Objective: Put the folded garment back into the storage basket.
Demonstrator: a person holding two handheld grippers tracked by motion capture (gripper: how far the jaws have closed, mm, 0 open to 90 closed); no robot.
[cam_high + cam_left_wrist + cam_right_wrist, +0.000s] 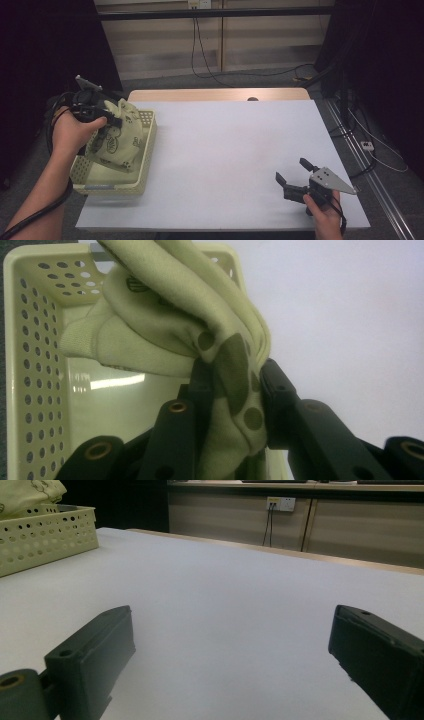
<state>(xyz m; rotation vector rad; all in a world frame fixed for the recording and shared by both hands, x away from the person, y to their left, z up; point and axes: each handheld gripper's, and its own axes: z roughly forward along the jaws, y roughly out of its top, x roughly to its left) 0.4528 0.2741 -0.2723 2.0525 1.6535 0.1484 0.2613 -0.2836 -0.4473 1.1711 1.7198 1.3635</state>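
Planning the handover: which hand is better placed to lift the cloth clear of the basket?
Left. Its tongs are already shut on the pale green cloth above the basket; the right tongs sit open, far across the table.

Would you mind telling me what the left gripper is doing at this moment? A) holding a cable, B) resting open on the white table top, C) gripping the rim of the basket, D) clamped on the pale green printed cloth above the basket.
D: in the left gripper view the left gripper has its jaws shut on a bunched fold of the green cloth, which hangs over the perforated basket.
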